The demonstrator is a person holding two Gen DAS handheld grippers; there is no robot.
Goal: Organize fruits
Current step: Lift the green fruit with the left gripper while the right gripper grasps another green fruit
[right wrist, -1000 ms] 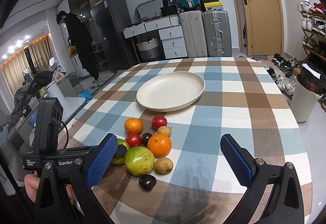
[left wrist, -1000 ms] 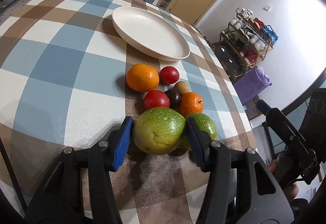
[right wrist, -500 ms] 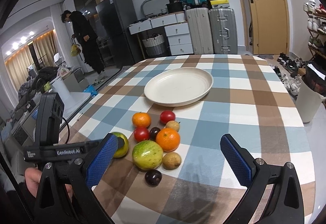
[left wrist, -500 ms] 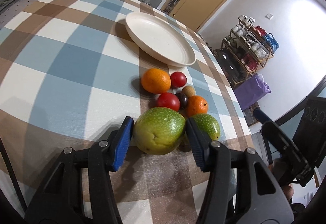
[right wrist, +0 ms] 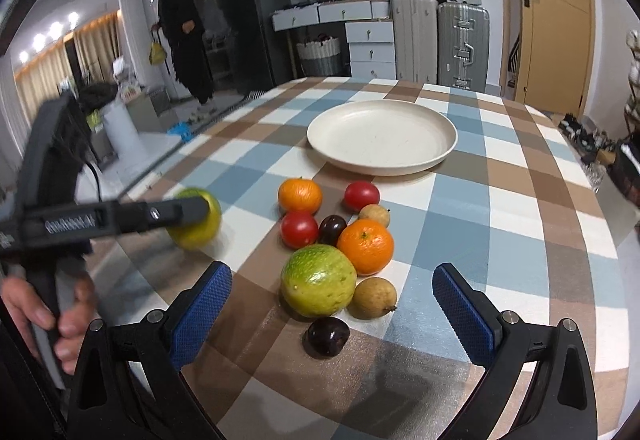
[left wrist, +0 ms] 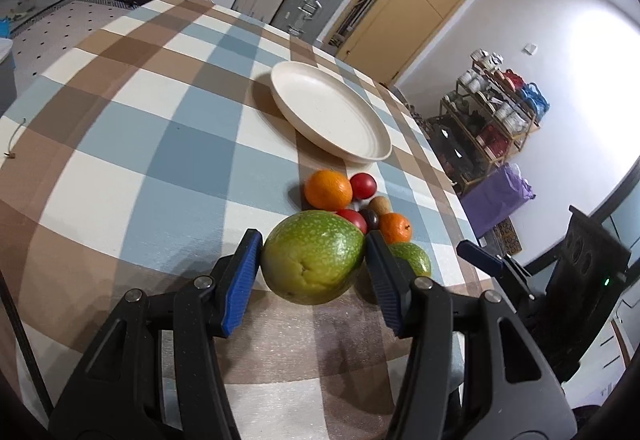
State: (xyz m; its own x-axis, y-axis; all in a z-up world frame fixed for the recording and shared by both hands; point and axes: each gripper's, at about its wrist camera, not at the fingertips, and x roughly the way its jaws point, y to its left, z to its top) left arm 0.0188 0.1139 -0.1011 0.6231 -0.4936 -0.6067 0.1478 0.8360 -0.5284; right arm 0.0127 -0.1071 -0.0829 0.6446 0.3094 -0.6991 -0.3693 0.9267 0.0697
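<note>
Green and speckled, the large fruit (left wrist: pixel 314 258) sits squarely between the blue pads (left wrist: pixel 243 282) of the left hand-held gripper (left wrist: pixel 312 280), which is clenched on it from both sides. In the right wrist view that same fruit appears blurred, off to the left of the pile and seemingly clear of the bench (right wrist: pixel 520 208), with the black finger across its front.

The right hand-held gripper (right wrist: pixel 332 308) is released — its two blue pads stand wide apart, low over the checked cloth, touching nothing. Between and just ahead of them lies the rest of the pile: a second green fruit (right wrist: pixel 318 280), a dark plum (right wrist: pixel 326 336) nearest the camera, a tan round fruit (right wrist: pixel 374 298) just beside the green one, and a bright orange (right wrist: pixel 366 246) behind. Farther back are two red tomatoes (right wrist: pixel 299 228), a smaller orange (right wrist: pixel 300 195), another dark plum and another tan fruit. Beyond the pile, apart from it, rests a cream plate (right wrist: pixel 440 144) holding nothing.

White lettering runs along the body of the left tool in the right wrist view — blurred, it seems to begin "Gen" but cannot be read fully. A bare hand (right wrist: pixel 44 314) grips that tool's handle.
</note>
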